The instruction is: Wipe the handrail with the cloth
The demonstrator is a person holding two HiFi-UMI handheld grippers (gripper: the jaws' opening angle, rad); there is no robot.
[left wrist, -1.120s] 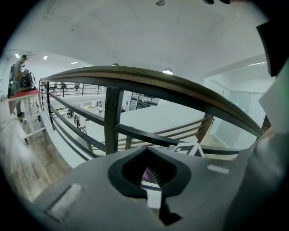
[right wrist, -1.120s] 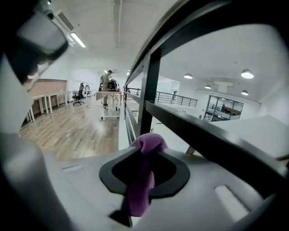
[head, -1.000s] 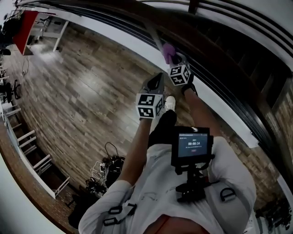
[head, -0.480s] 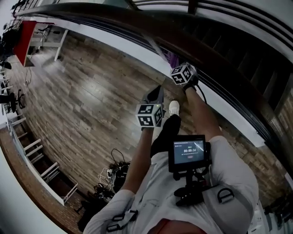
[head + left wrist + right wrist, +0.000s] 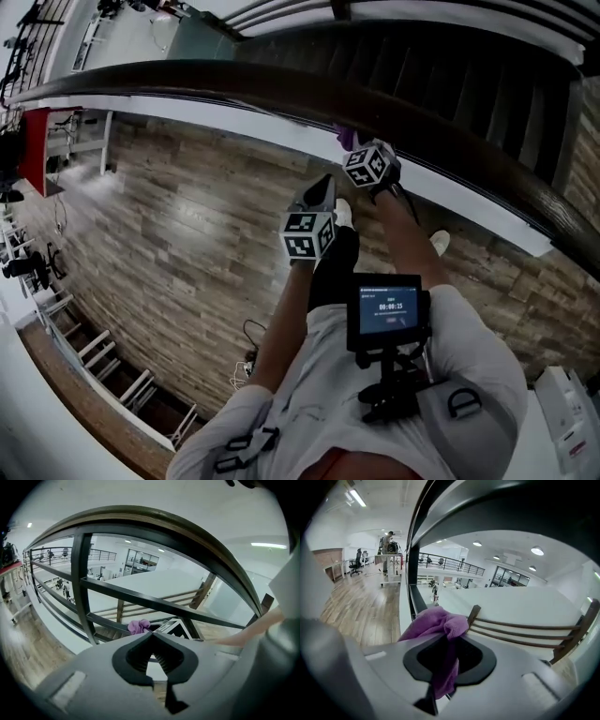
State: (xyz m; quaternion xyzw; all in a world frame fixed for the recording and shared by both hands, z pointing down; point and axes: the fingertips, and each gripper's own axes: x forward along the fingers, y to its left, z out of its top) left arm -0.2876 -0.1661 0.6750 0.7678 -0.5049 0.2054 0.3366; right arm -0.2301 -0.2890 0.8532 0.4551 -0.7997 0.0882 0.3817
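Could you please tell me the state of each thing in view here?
Right gripper: shut on the cloth, up near the handrail.
Left gripper: shut, empty.
Cloth: bunched, hanging between the jaws.
Handrail: contact with cloth unclear.
Screen: lit.

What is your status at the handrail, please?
Right gripper shut on purple cloth. Cloth just under the handrail, contact unclear. Left gripper shut, empty, short of the rail. Nothing seen blocking the rail.
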